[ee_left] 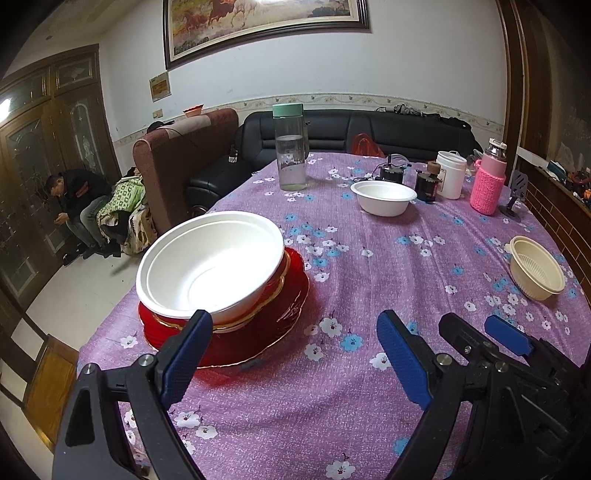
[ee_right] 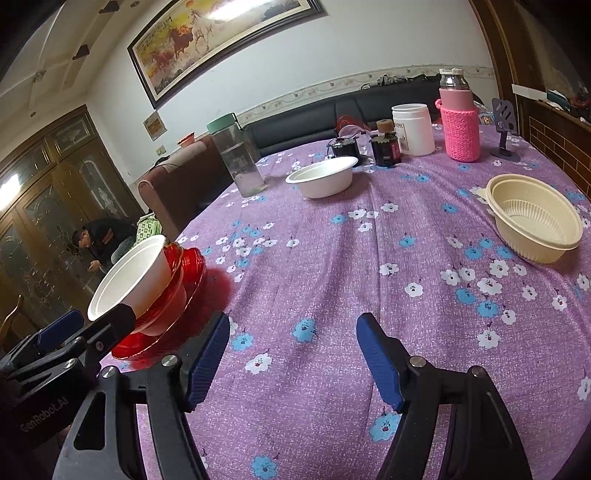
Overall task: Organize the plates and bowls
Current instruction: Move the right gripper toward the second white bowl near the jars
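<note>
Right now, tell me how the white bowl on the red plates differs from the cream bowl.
The white bowl sits tilted on the red plates; the cream bowl stands level, directly on the tablecloth. The white bowl is smooth inside; the cream bowl has a ribbed inner wall. The cream bowl's rim carries a small tab; the white bowl's shows none. Both are empty.

Dim indoor light; glare on painting [ee_left: 266,26]; fisheye-bent, dark corners.

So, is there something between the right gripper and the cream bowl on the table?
Nothing visible. Only bare flowered tablecloth lies between the open right gripper and the cream bowl. The pink bottle and white jar stand farther back.
</note>
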A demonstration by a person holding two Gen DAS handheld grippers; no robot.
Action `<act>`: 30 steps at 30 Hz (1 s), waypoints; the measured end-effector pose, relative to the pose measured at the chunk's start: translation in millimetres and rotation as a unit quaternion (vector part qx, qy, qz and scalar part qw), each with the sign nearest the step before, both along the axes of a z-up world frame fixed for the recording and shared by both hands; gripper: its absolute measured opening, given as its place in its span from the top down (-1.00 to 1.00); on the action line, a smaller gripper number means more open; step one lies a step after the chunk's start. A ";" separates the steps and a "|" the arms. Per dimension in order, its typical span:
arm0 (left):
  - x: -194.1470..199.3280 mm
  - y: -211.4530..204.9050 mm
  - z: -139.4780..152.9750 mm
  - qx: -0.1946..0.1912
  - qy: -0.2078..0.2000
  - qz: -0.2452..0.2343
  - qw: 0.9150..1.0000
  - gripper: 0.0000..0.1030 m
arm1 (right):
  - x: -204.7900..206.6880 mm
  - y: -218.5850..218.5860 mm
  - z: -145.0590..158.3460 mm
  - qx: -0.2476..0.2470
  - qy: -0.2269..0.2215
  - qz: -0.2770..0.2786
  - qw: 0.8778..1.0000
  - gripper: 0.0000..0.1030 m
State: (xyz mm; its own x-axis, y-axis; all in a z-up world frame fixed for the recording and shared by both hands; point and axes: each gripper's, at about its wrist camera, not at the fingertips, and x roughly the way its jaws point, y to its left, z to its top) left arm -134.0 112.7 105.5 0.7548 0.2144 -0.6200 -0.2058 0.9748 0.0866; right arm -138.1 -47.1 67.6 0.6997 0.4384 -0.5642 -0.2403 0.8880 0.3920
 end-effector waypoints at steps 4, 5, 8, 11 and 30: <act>3.0 0.7 -2.8 -0.001 0.005 -0.001 1.000 -0.75 | 1.7 0.3 -1.6 0.000 0.003 -0.001 1.000 -0.48; 3.9 0.9 -3.7 -0.002 0.007 -0.001 1.000 -0.75 | 2.3 0.4 -2.3 0.000 0.004 -0.001 1.000 -0.48; 6.7 1.6 -7.1 -0.002 0.012 -0.001 1.000 -0.75 | 3.4 0.9 -4.0 0.000 0.006 -0.002 1.000 -0.48; 10.6 2.3 -10.5 -0.005 0.017 -0.002 1.000 -0.75 | 4.6 1.1 -5.9 -0.001 0.009 -0.003 1.000 -0.48; 31.5 16.7 -16.3 -0.032 0.035 -0.020 0.999 -0.75 | 26.1 -4.0 -12.9 -0.006 0.031 -0.007 0.999 -0.48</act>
State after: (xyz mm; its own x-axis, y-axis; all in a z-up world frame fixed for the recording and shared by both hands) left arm -102.4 129.4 89.3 0.7161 0.1439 -0.6830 -0.1624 0.9860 0.0375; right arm -112.0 -51.2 54.6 0.6691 0.4219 -0.6117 -0.2032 0.8957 0.3955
